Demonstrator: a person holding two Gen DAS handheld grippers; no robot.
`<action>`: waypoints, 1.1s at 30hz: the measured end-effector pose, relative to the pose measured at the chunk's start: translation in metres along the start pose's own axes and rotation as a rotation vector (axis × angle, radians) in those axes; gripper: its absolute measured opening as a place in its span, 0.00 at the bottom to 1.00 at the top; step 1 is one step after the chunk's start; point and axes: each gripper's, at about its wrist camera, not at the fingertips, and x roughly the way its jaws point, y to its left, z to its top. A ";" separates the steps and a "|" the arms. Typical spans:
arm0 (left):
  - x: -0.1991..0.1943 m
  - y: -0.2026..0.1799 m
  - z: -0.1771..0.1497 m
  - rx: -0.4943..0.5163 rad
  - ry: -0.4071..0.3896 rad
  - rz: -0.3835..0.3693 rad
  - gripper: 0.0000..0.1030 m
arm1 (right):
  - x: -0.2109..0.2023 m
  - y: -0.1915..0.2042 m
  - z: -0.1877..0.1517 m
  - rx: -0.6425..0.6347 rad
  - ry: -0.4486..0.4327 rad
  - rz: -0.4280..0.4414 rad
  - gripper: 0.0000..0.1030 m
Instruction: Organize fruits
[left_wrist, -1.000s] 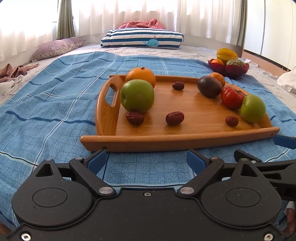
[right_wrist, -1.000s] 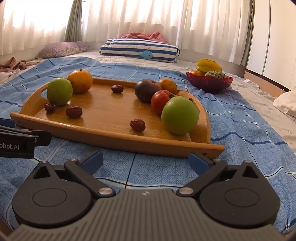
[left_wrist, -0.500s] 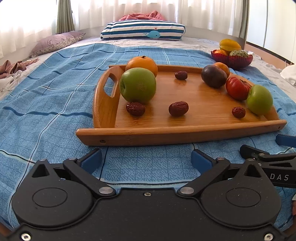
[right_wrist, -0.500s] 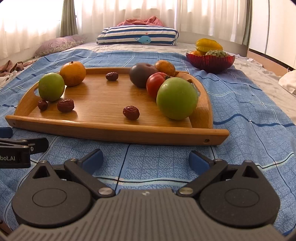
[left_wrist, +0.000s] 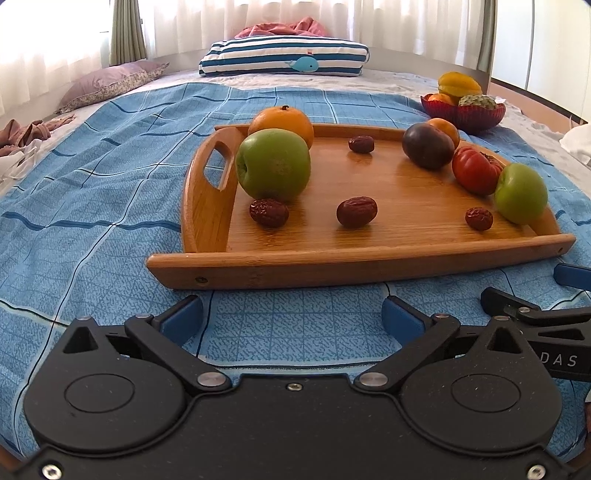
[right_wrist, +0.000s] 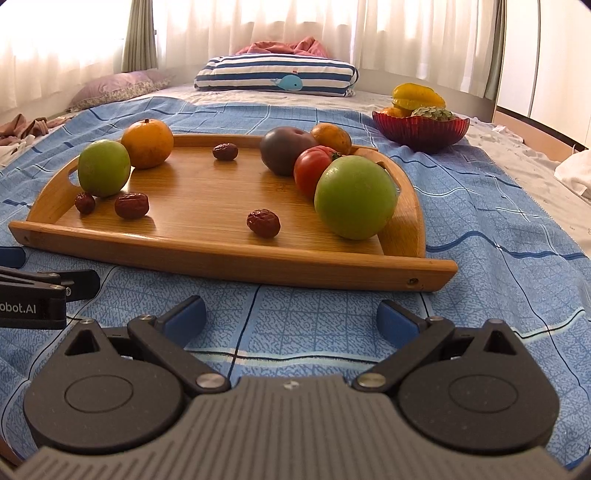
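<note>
A wooden tray (left_wrist: 332, 266) (right_wrist: 229, 254) lies on the blue blanket. It holds two green apples (left_wrist: 273, 164) (right_wrist: 354, 197), an orange (left_wrist: 282, 122), a small orange (right_wrist: 331, 137), a dark plum (left_wrist: 427, 146), a red tomato (left_wrist: 475, 170) and several red dates (left_wrist: 356, 211). A red bowl (left_wrist: 463, 112) (right_wrist: 420, 127) with starfruit stands beyond the tray's right end. My left gripper (left_wrist: 291, 319) and my right gripper (right_wrist: 291, 315) are open and empty, just in front of the tray's near rim. Each shows at the edge of the other's view.
A striped whale pillow (left_wrist: 284, 59) and a purple pillow (left_wrist: 110, 83) lie at the head of the bed. Crumpled clothes (left_wrist: 22, 134) are at the left edge. White fabric (right_wrist: 574, 171) lies at the right. Curtains hang behind.
Both grippers have moved forward and a little lower towards the tray's near rim. The fruits have not moved. Both stay open.
</note>
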 end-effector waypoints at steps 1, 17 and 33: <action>0.000 0.001 0.000 -0.004 0.002 -0.002 1.00 | 0.000 0.000 0.000 0.000 0.000 0.000 1.00; 0.001 0.001 -0.001 -0.006 0.000 -0.005 1.00 | 0.000 0.000 0.000 0.000 0.001 0.000 1.00; 0.001 0.001 -0.001 -0.004 0.000 -0.004 1.00 | 0.000 0.000 0.000 0.000 0.001 0.001 1.00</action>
